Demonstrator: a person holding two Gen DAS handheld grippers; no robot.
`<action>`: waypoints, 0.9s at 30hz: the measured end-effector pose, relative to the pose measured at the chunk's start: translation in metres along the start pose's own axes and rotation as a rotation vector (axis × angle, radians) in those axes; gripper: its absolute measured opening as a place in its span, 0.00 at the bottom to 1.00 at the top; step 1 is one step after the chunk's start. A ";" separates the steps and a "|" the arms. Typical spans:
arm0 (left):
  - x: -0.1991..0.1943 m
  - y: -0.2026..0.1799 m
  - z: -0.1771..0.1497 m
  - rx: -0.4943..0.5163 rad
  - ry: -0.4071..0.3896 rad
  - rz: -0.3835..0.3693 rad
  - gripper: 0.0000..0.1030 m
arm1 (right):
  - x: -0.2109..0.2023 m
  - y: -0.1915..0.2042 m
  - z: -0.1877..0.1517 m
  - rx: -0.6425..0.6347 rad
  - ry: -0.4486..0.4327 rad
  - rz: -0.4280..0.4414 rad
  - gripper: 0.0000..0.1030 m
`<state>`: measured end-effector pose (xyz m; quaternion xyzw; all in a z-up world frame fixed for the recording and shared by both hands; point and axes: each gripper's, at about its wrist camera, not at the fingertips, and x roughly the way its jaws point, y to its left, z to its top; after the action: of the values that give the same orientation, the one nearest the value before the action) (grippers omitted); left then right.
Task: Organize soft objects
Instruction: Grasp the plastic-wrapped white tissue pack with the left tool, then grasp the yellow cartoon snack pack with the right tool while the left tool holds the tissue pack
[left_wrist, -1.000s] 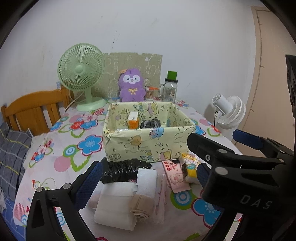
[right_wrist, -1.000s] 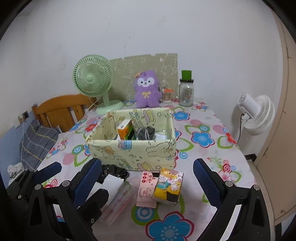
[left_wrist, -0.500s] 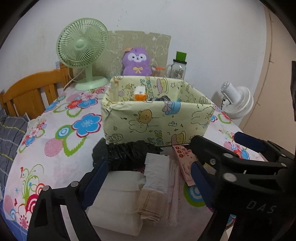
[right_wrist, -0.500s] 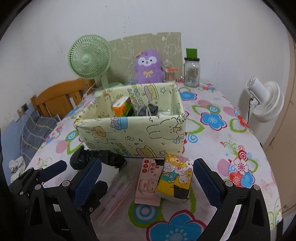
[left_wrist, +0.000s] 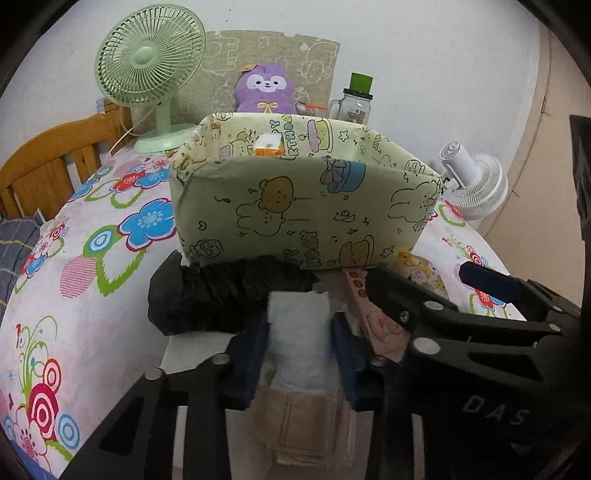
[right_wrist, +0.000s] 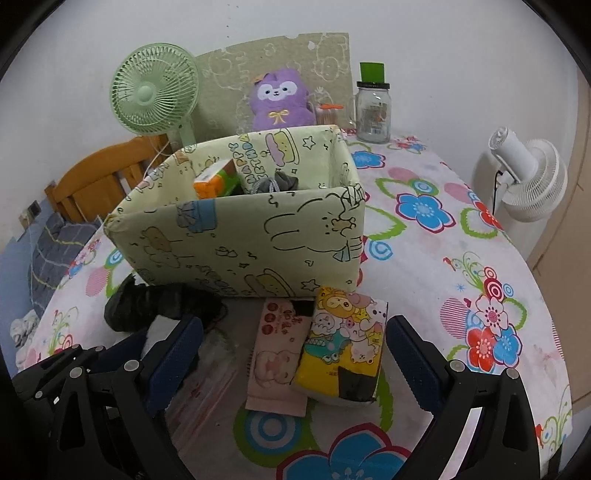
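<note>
On the flowered tablecloth, in front of the yellow cartoon-print box (left_wrist: 295, 206), lies a pile of soft things. A white rolled cloth (left_wrist: 299, 332) rests on a beige cloth (left_wrist: 295, 424) and a white folded cloth (left_wrist: 192, 350), with a crumpled black bag (left_wrist: 221, 295) behind. My left gripper (left_wrist: 299, 354) is closing, its blue pads (left_wrist: 251, 350) pressing both sides of the white rolled cloth. My right gripper (right_wrist: 291, 343) stands wide open just above a pink packet (right_wrist: 277, 354) and a yellow cartoon tissue pack (right_wrist: 343, 350), touching neither.
The box holds an orange carton (right_wrist: 214, 181) and a grey item (right_wrist: 277, 182). Behind it stand a green fan (right_wrist: 155, 92), a purple plush (right_wrist: 280, 99) and a glass jar (right_wrist: 373, 110). A white fan (right_wrist: 524, 177) is off the table's right edge, a wooden chair (left_wrist: 48, 162) at left.
Both grippers sank toward the pile in front of the box. The left jaws went from wide open to closed around the white rolled cloth. The right jaws stayed open.
</note>
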<state>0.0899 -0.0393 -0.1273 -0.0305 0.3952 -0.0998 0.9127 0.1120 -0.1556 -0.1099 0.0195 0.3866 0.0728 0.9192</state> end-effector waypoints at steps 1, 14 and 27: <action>0.001 -0.002 0.000 0.007 0.000 -0.001 0.26 | 0.002 -0.001 0.000 0.001 0.004 -0.002 0.98; 0.008 -0.023 0.005 0.051 -0.004 -0.033 0.23 | 0.016 -0.016 0.000 0.031 0.043 -0.031 0.92; 0.030 -0.036 0.010 0.076 0.045 -0.027 0.23 | 0.033 -0.034 -0.003 0.082 0.095 -0.009 0.72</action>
<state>0.1117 -0.0805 -0.1372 0.0012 0.4112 -0.1274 0.9026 0.1372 -0.1845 -0.1387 0.0520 0.4326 0.0535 0.8985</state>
